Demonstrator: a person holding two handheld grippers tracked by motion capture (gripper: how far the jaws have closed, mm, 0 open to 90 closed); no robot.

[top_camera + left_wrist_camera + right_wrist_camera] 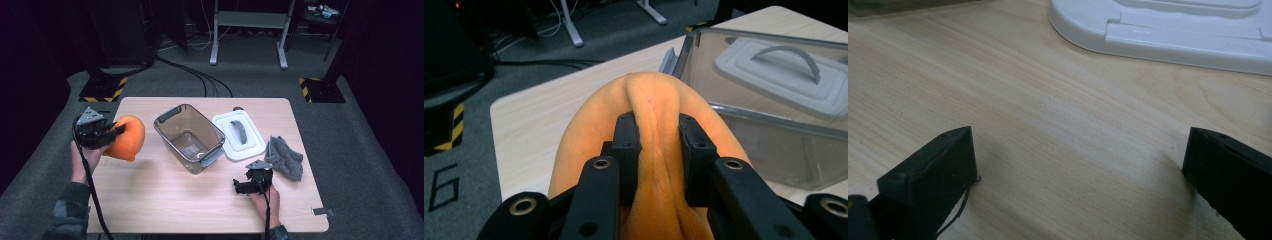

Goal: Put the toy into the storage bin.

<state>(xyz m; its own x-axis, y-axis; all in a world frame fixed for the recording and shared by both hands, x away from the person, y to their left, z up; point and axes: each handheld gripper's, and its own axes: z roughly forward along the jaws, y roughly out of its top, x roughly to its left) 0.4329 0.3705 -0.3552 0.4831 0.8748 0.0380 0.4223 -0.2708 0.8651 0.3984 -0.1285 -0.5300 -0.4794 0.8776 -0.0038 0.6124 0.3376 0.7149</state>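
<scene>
1. My left hand-held gripper (112,132) is clamped on a fold of the orange plush toy (127,138). In the left gripper view both pads (626,145) pinch a raised ridge of fabric (655,115). The toy hangs off the left edge of the counter (165,200), clear of the surface.
2. Step in hand, as I judge it: carry the toy rightward to the clear plastic bin (190,137) and drop it in.
3. To do it well: hold the pinch steady, since I grip soft fabric only and the bulk hangs below the jaws. Lift high enough that the toy's underside passes over the bin's near rim (684,55), centre it over the opening, then lower before letting go.
4. The toy looks about as wide as the bin mouth, so it may catch on the rim; I expect to feed it in end first.
5. My right hand-held gripper (240,187) rests on the counter with jaws wide apart and nothing between them. It is near enough to steady the bin if it slides.
6. Surroundings: the white lid (239,135) lies flat just right of the bin, and a grey cloth (285,159) lies beyond it.
7. Nothing stands between toy and bin; the bin's grey latch handles (168,114) are the only snag points.
</scene>
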